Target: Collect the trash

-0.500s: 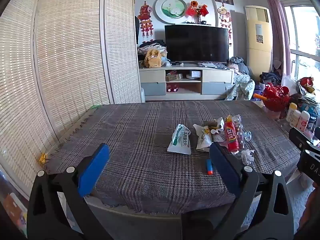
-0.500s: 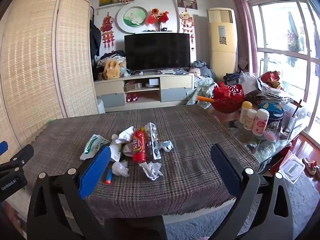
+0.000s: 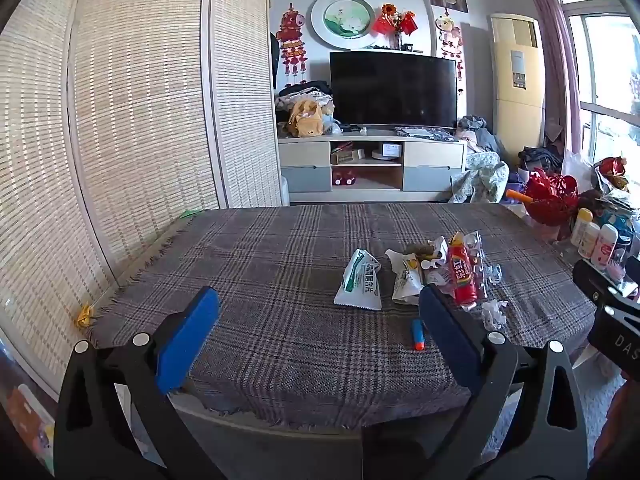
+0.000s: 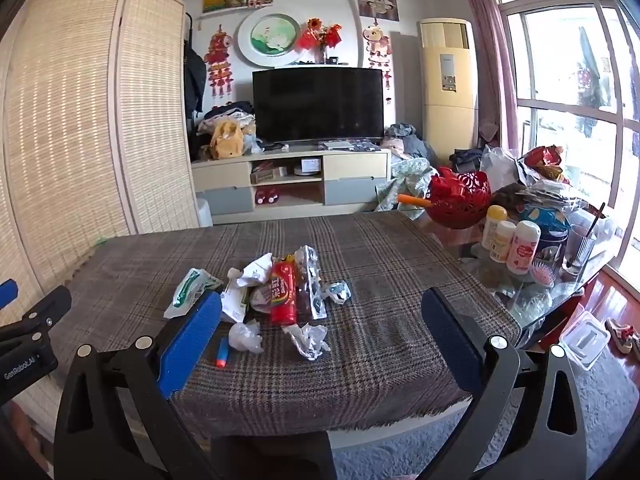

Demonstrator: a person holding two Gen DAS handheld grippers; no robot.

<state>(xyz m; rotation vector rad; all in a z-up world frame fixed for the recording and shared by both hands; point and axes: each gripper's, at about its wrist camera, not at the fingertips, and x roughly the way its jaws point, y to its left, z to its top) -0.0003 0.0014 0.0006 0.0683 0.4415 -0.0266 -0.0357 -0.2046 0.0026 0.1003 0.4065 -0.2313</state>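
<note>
A heap of trash lies on the plaid-covered table (image 3: 280, 264): a white and green packet (image 3: 360, 282), a red snack tube (image 3: 462, 276), crumpled white wrappers (image 3: 408, 280), a clear blister pack (image 4: 312, 284), crumpled foil (image 4: 310, 340) and a small blue and orange dart (image 3: 417, 334). In the right wrist view I see the packet (image 4: 190, 292), red tube (image 4: 284, 294) and dart (image 4: 222, 352). My left gripper (image 3: 316, 324) is open and empty above the near table edge. My right gripper (image 4: 320, 324) is open and empty, to the right of the left one.
A folding bamboo screen (image 3: 120, 120) stands along the left. A TV stand (image 3: 372, 168) is behind the table. A red basket (image 4: 460, 196), bottles (image 4: 512, 240) and clutter crowd a glass table on the right. A clear plastic box (image 4: 584, 338) sits on the floor.
Both grippers have shifted only slightly; the view is almost the same and nothing on the table has moved.
</note>
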